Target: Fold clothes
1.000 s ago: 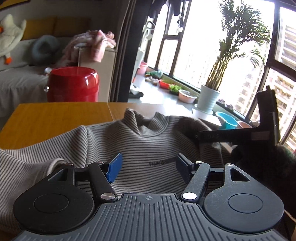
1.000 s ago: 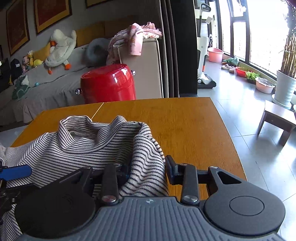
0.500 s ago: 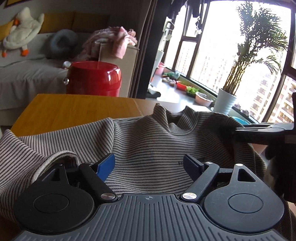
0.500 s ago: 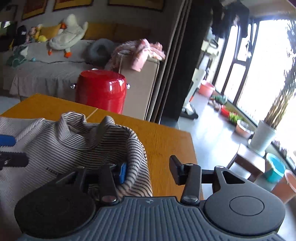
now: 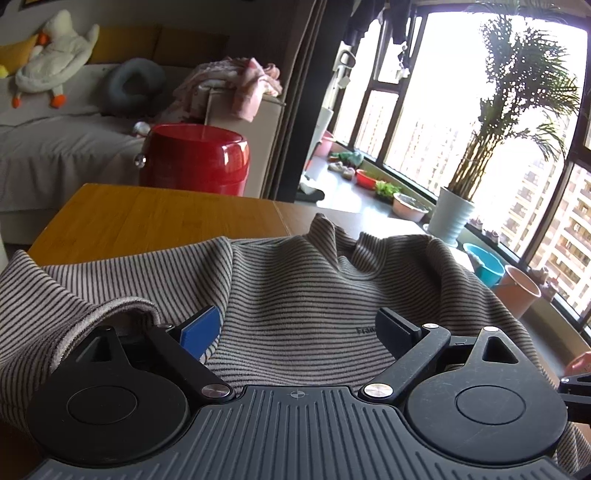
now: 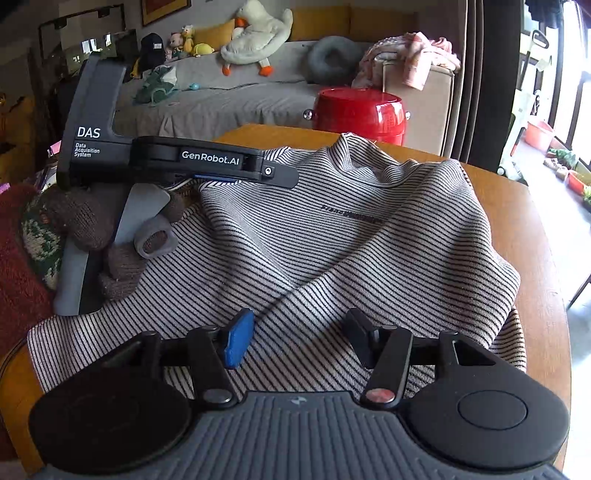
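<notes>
A striped grey-and-black sweater [image 6: 332,236] lies front up on the wooden table [image 6: 524,206], collar toward the far edge. It also fills the left wrist view [image 5: 295,295]. My left gripper [image 5: 299,328] is open low over the sweater; a fold of a sleeve drapes over its left finger. It shows from the side in the right wrist view [image 6: 221,162], near the sweater's left shoulder. My right gripper [image 6: 299,338] is open and empty, just above the sweater's lower part.
A red barrel stool [image 6: 360,112] stands beyond the far table edge, also in the left wrist view [image 5: 195,158]. A sofa with plush toys [image 6: 255,33] is behind. Windows and a potted plant [image 5: 450,218] are to the right.
My right gripper has let go of the sweater's right side and pulled back over its lower part. The sweater now lies flatter. The left gripper stays open and has shifted slightly left.
</notes>
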Motion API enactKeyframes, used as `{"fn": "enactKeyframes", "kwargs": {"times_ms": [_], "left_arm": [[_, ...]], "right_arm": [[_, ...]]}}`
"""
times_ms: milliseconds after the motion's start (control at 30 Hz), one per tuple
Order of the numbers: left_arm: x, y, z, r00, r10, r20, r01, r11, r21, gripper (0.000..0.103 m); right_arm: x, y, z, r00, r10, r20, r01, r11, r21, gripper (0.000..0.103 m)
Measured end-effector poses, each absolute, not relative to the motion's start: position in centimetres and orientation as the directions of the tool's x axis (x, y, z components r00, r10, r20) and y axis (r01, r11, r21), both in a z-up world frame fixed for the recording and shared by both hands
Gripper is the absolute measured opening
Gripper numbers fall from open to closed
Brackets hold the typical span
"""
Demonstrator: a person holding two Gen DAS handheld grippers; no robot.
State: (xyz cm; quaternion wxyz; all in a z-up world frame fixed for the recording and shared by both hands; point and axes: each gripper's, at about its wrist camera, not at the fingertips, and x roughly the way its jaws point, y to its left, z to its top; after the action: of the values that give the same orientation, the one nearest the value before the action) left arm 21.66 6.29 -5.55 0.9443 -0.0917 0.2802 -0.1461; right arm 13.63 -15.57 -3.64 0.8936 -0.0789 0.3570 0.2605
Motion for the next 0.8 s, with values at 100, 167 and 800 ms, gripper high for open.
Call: {"fn": "enactKeyframes", "kwargs": {"times_ms": [100, 167, 800], "left_arm": [[21.3, 6.4, -5.5, 0.806, -0.327, -0.494, 0.219, 0.939, -0.265, 0.097], [21.2, 6.4, -5.5, 0.806, -0.332, -0.49, 0.222, 0.937, -0.27, 0.098], [21.0, 6.9, -5.5, 0.805, -0.358, -0.473, 0.228, 0.923, -0.31, 0.103]], "right_arm": [[13.2, -15.3, -3.3, 0.611, 0.404, -0.681, -0.539, 0.842, 0.017, 0.056], [12.3, -15.5, -2.7, 0.603, 0.423, -0.676, -0.564, 0.826, 0.012, 0.058], [11.4, -18.2, 0.3, 0.744, 0.258, -0.616, -0.391, 0.916, -0.088, 0.002]]}}
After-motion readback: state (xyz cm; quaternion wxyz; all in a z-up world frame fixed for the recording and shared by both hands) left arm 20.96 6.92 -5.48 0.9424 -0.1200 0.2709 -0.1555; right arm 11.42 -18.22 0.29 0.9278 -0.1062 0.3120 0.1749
